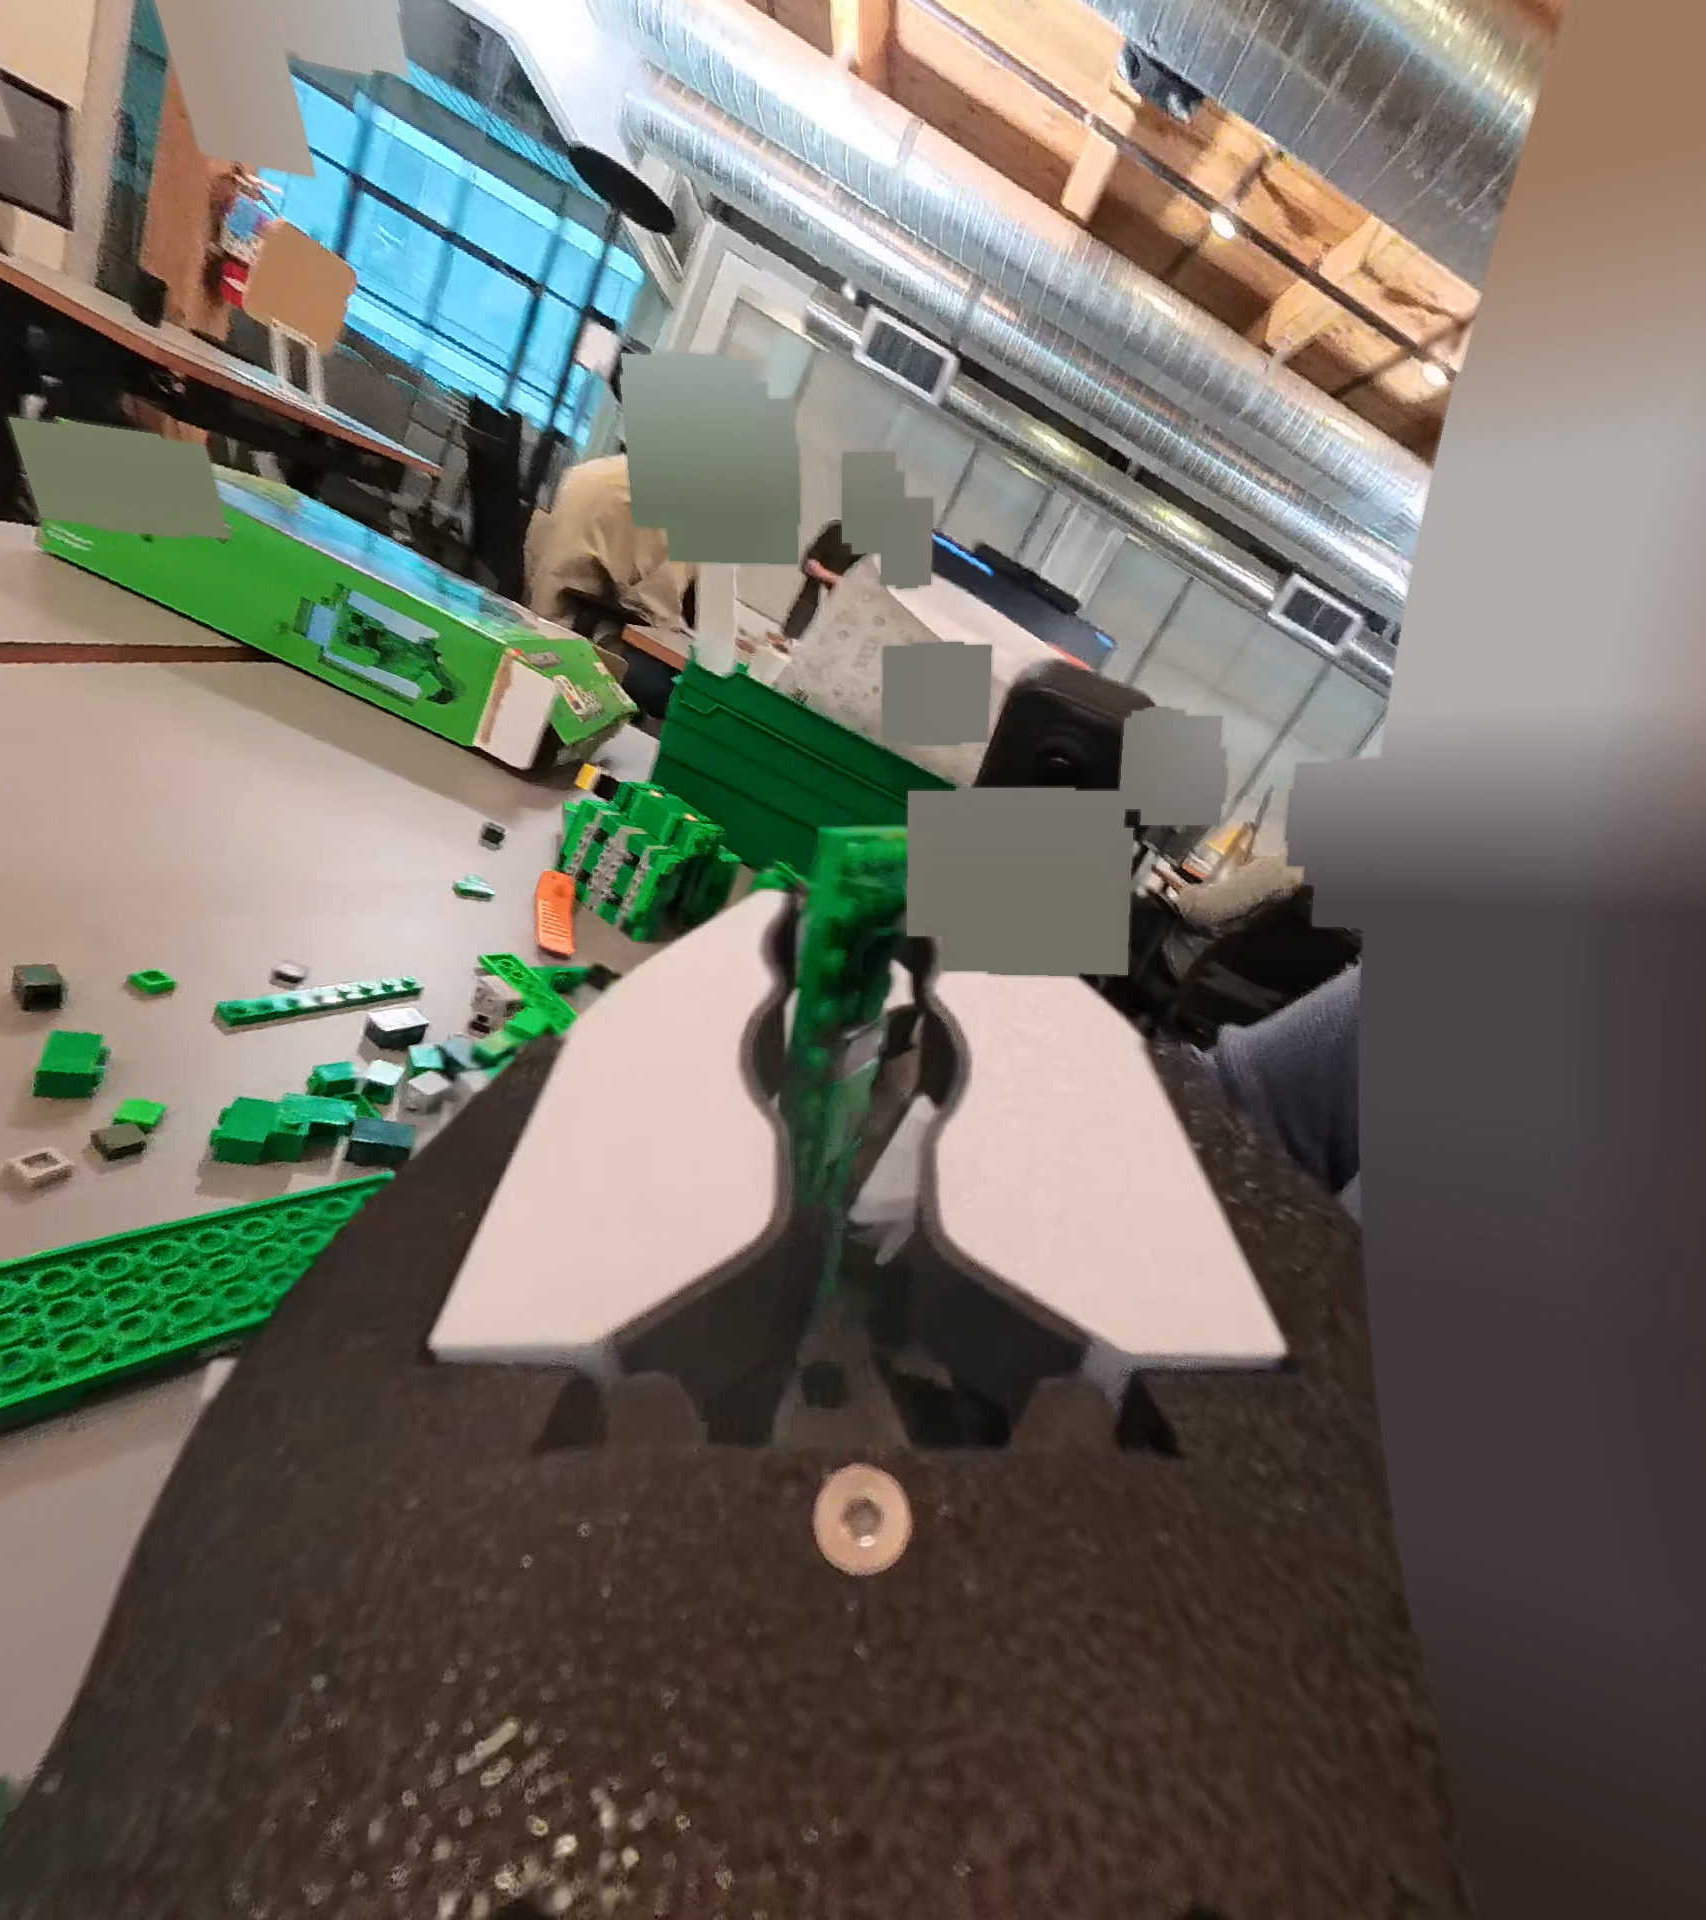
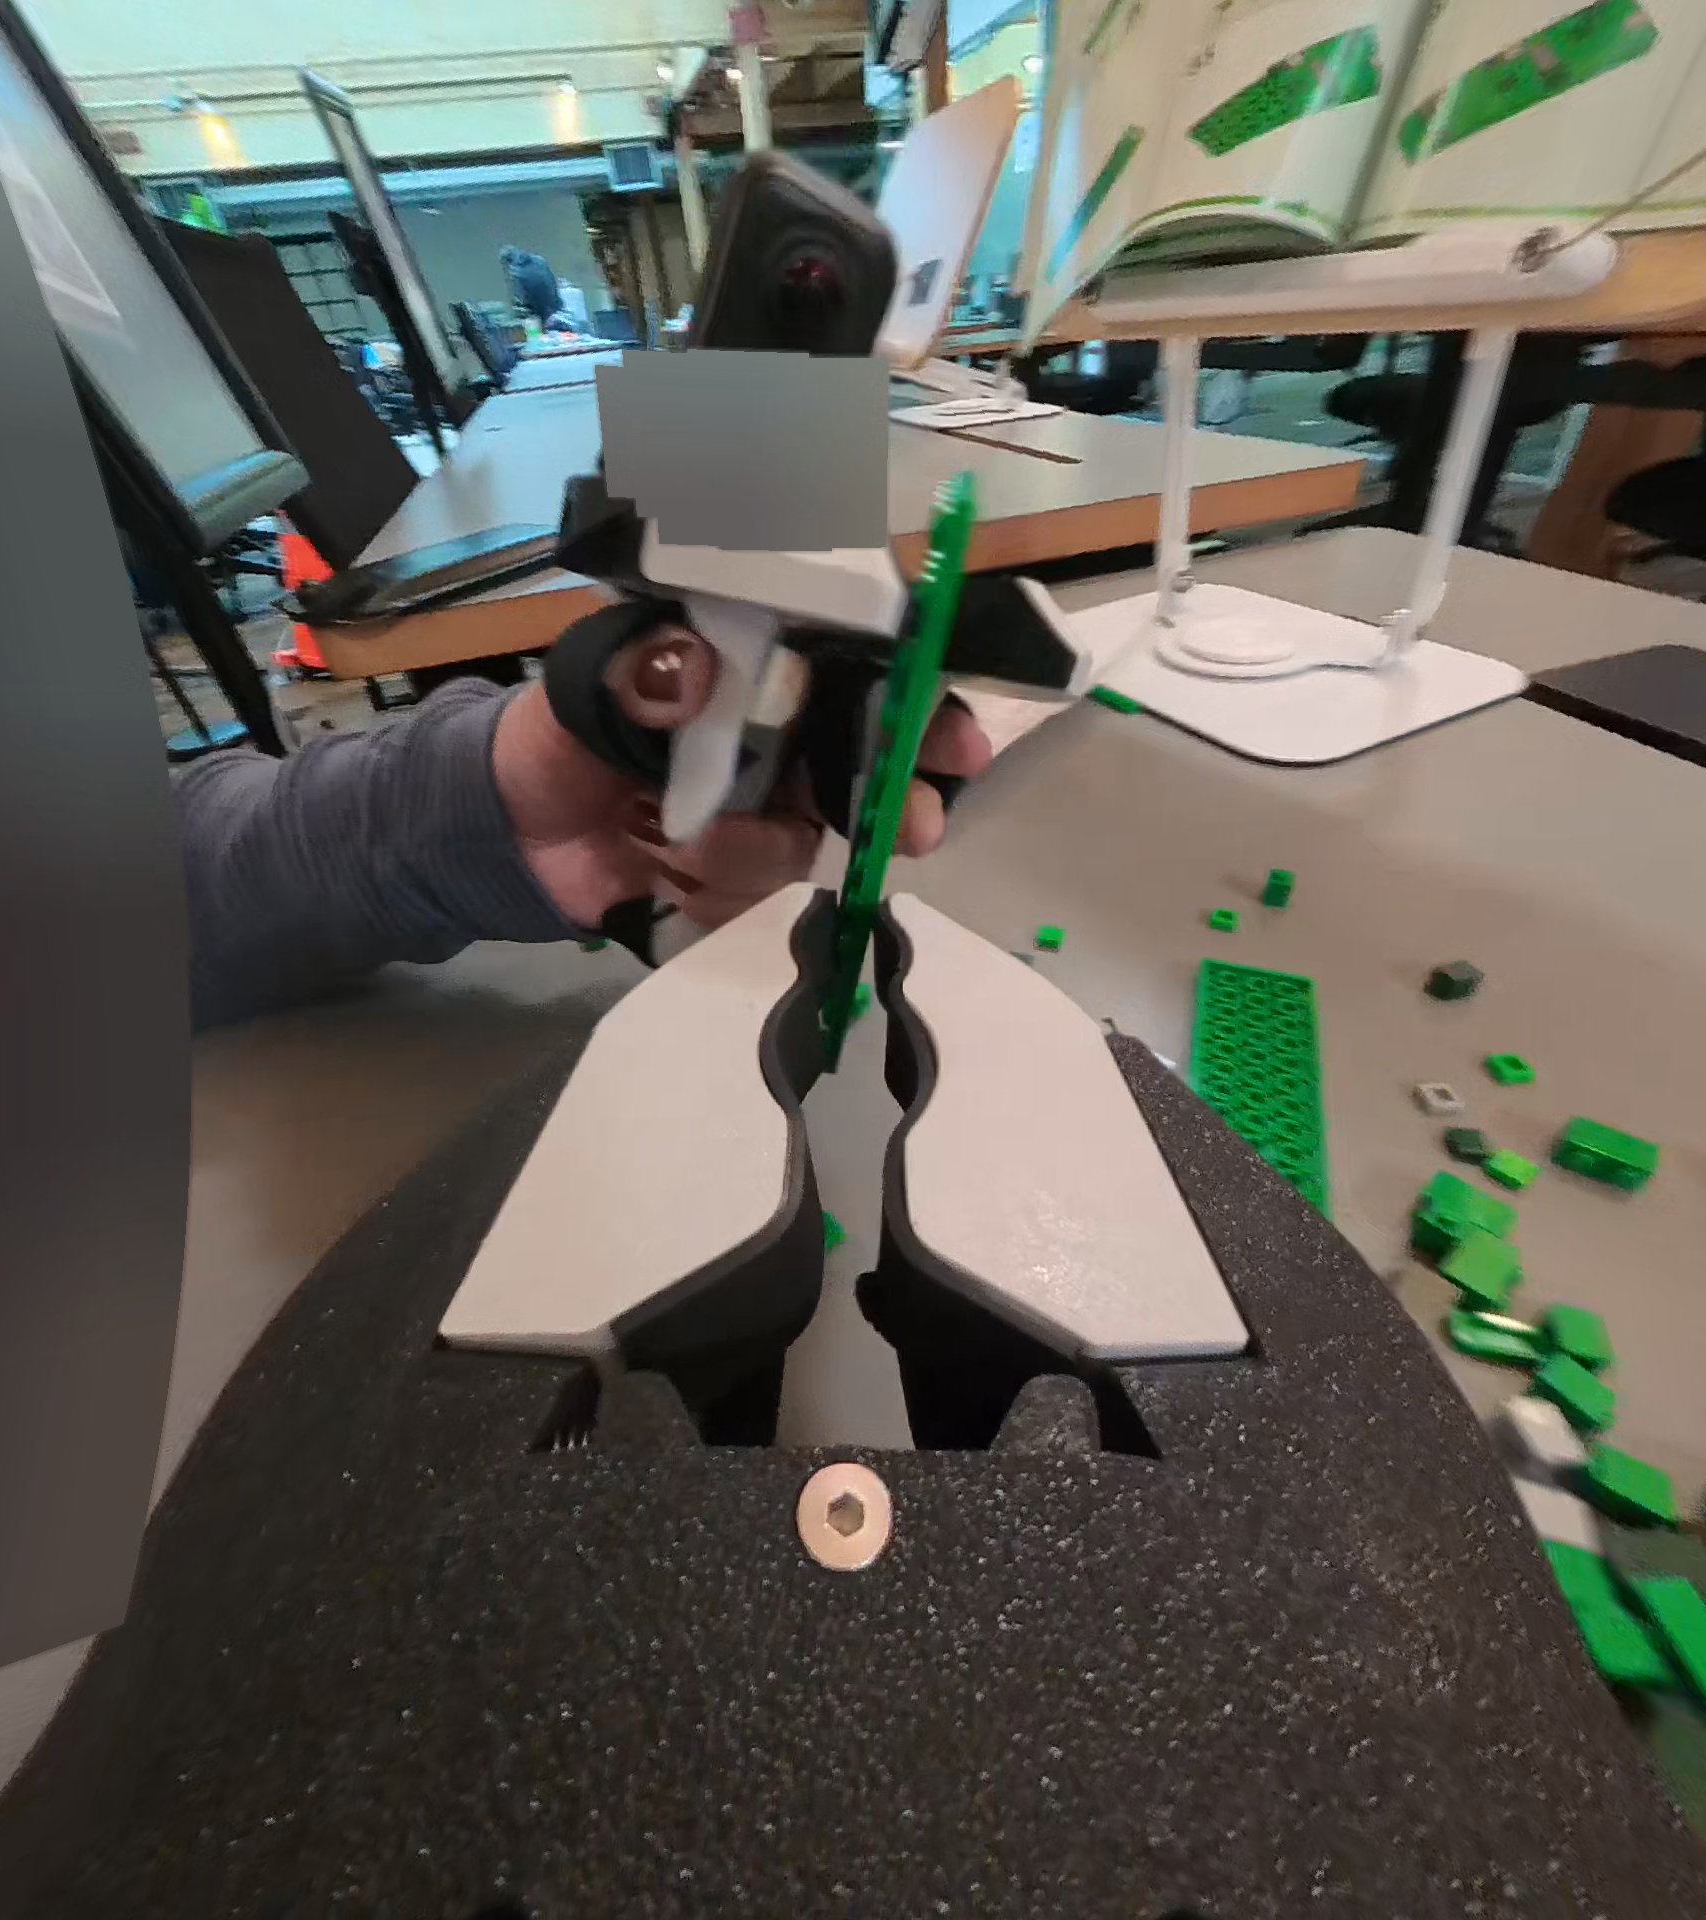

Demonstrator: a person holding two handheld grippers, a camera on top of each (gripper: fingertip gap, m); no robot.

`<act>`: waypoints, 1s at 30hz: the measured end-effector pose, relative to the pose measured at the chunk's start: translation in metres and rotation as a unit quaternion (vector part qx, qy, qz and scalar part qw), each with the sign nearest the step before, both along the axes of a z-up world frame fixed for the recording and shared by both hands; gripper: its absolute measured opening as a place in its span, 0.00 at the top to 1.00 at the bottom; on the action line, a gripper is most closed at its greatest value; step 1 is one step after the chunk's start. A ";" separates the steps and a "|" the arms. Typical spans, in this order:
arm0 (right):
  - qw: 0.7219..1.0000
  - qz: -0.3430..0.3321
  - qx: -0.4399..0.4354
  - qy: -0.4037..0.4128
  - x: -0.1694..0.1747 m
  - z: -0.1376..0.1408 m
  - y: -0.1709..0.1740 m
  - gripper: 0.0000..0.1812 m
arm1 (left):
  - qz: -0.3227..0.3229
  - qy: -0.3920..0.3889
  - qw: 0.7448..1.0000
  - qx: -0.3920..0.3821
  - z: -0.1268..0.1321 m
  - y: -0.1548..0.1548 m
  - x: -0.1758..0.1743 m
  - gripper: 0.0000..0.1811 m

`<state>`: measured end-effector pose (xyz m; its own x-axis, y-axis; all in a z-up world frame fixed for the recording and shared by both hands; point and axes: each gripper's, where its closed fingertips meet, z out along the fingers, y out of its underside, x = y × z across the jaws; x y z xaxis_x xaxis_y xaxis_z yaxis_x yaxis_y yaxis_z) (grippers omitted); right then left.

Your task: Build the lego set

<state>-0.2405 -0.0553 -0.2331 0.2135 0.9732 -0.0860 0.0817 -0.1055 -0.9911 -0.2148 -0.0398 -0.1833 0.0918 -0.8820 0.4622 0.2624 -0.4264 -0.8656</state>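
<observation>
A long green Lego plate with small pieces on it is held edge-on in the air between both grippers. My left gripper is shut on it. In the right wrist view the same plate rises steeply, and the left gripper, in a person's hand, clamps its middle. My right gripper has its jaws closed on the plate's lower end. Loose green, grey and dark bricks lie on the table; they also show in the right wrist view.
A wide green plate lies studs-down on the table, also seen at the right. A partly built green model, an orange brick separator, the green set box and a green bin stand behind. An open instruction booklet sits on a white stand. The grippers' ends are close to 5 cm from one another.
</observation>
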 end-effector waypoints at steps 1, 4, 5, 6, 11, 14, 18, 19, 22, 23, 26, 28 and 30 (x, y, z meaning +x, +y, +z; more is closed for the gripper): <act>1.000 -0.025 0.013 -0.003 0.007 0.001 0.009 0.97 | 0.018 -0.009 1.000 -0.007 0.001 0.006 -0.004 0.83; 0.988 -0.127 0.083 -0.018 0.039 0.009 0.041 0.96 | 0.107 -0.020 0.994 0.000 0.002 0.030 -0.029 0.69; 0.980 -0.165 0.109 -0.025 0.052 0.012 0.052 0.97 | 0.153 -0.017 0.988 0.010 0.001 0.039 -0.041 0.69; 0.970 -0.198 0.137 -0.037 0.064 0.015 0.060 0.97 | 0.203 -0.014 0.979 0.022 0.000 0.048 -0.055 0.69; 0.936 -0.215 0.237 -0.149 0.081 0.005 0.068 0.97 | 0.335 0.016 0.940 0.068 -0.004 0.066 -0.096 0.70; 0.943 -0.151 0.218 -0.199 0.072 -0.012 0.055 0.97 | 0.267 0.060 0.958 0.084 -0.016 0.060 -0.069 0.69; 0.932 -0.072 0.227 -0.274 0.068 -0.035 0.037 0.97 | 0.122 0.164 0.967 0.151 -0.035 0.026 -0.014 0.66; 0.933 -0.048 0.218 -0.281 0.066 -0.040 0.031 0.97 | 0.107 0.195 0.959 0.174 -0.042 0.020 -0.005 0.66; 0.940 0.002 0.184 -0.286 0.060 -0.049 0.016 0.97 | 0.047 0.243 0.944 0.219 -0.056 -0.001 0.014 0.71; 0.942 0.014 0.175 -0.286 0.059 -0.051 0.012 0.97 | 0.028 0.252 0.941 0.222 -0.060 -0.007 0.018 0.74; 0.941 0.019 0.171 -0.291 0.059 -0.054 0.012 0.96 | -0.005 0.294 0.929 0.223 -0.074 -0.013 0.020 0.95; 0.940 -0.002 0.186 -0.287 0.059 -0.052 0.018 0.94 | -0.012 0.302 0.933 0.196 -0.077 -0.011 0.018 0.97; 0.936 -0.031 0.214 -0.277 0.060 -0.045 0.026 0.93 | 0.001 0.294 0.942 0.159 -0.077 -0.004 0.013 0.97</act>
